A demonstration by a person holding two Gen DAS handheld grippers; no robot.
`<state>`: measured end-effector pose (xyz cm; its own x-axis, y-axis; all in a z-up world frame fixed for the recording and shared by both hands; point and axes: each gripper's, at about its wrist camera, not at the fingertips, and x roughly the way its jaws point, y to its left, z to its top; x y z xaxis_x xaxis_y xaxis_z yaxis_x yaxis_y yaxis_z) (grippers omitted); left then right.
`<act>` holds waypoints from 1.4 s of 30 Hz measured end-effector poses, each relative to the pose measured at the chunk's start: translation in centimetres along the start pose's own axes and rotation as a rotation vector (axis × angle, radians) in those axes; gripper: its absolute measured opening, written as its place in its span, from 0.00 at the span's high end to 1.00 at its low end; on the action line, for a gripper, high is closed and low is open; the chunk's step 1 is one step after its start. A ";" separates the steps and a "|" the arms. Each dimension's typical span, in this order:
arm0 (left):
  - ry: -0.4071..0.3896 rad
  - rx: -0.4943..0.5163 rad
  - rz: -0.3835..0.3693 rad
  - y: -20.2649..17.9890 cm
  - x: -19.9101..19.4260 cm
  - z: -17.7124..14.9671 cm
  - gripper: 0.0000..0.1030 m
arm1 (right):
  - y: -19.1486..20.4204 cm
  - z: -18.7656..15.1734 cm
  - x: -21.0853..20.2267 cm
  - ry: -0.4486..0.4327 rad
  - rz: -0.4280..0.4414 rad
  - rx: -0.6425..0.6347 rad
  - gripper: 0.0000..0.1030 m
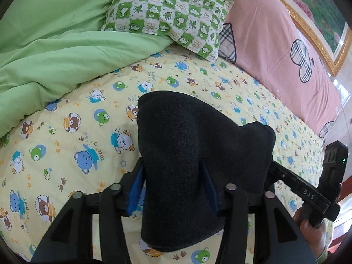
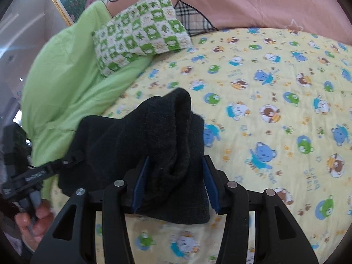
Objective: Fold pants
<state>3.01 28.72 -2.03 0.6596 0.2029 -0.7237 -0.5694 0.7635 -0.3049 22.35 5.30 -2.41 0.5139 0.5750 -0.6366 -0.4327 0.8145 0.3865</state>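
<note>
The dark knit pants (image 1: 182,154) hang bunched between both grippers, lifted above the yellow bear-print bedsheet (image 1: 72,145). My left gripper (image 1: 173,189) is shut on one part of the pants, with the cloth draped over and between its blue pads (image 1: 135,191). In the right wrist view my right gripper (image 2: 175,182) is shut on another part of the pants (image 2: 154,136), the cloth filling the gap between its blue pads (image 2: 140,182). The right gripper also shows at the right edge of the left wrist view (image 1: 308,189), gripping the cloth's far end.
A green duvet (image 1: 48,50) lies piled at the left of the bed. A green checked pillow (image 1: 169,15) rests against a pink headboard cover (image 1: 275,50). A gold-framed picture (image 1: 316,11) hangs on the wall behind. The yellow bedsheet (image 2: 275,101) spreads to the right.
</note>
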 end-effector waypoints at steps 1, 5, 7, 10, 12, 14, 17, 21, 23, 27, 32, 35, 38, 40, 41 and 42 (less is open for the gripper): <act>0.000 0.008 0.016 0.1 0.3 -0.3 0.47 | -0.2 -0.1 0.1 -0.003 -0.004 -0.007 0.51; 0.009 -0.014 0.007 1.0 0.9 -1.1 0.36 | -0.8 -0.2 0.6 -0.003 -0.035 -0.022 0.43; 0.007 -0.029 0.003 1.5 1.2 -1.3 0.30 | -1.2 -0.4 0.8 -0.005 -0.037 -0.019 0.41; 0.006 -0.037 -0.007 1.9 1.4 -1.3 0.26 | -1.6 -0.6 0.9 -0.022 -0.042 -0.016 0.34; 0.008 -0.035 -0.003 1.8 1.4 -1.3 0.26 | -1.9 -0.8 0.9 -0.034 -0.042 -0.017 0.33; 0.003 -0.029 0.009 1.6 0.9 -1.2 0.26 | -1.9 -0.9 0.7 -0.046 -0.045 -0.015 0.31; -0.016 -0.003 0.047 1.0 -0.3 -1.3 0.27 | -1.7 -1.1 -0.1 -0.070 -0.076 -0.014 0.31; -0.025 0.027 0.081 0.4 -1.7 -1.9 0.26 | -1.0 -1.2 -1.4 -0.097 -0.118 -0.023 0.31; -0.025 0.036 0.079 0.2 -2.3 -2.2 0.24 | -0.8 -1.4 -2.2 -0.107 -0.134 -0.025 0.31; -0.032 0.065 0.088 -0.6 -3.5 -3.1 0.23 | -0.3 -1.8 -3.4 -0.113 -0.115 -0.011 0.30; -0.038 0.097 0.107 -1.4 -4.5 -4.0 0.22 | 0.9 -2.4 -4.6 -0.117 -0.047 -0.021 0.25; -0.042 0.100 0.116 -1.5 -5.0 -4.4 0.22 | 2.2 -2.7 -5.2 -0.130 -0.017 -0.061 0.22; -0.054 0.103 0.133 -1.4 -5.6 -4.8 0.22 | 3.6 -3.1 -5.8 -0.146 0.007 -0.116 0.17; -0.058 0.112 0.155 -1.4 -5.9 -5.0 0.22 | 4.3 -3.4 -5.9 -0.153 0.016 -0.149 0.14; -0.056 0.116 0.159 -1.3 -6.0 -5.1 0.22 | 4.7 -3.6 -5.9 -0.151 0.019 -0.163 0.13; -0.053 0.120 0.159 -1.3 -6.0 -5.1 0.22 | 4.9 -3.7 -5.9 -0.148 0.023 -0.176 0.12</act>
<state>-2.72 23.41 -0.43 0.5926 0.3566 -0.7223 -0.6082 0.7860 -0.1109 14.45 5.66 0.72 0.5999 0.6088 -0.5191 -0.5611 0.7827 0.2694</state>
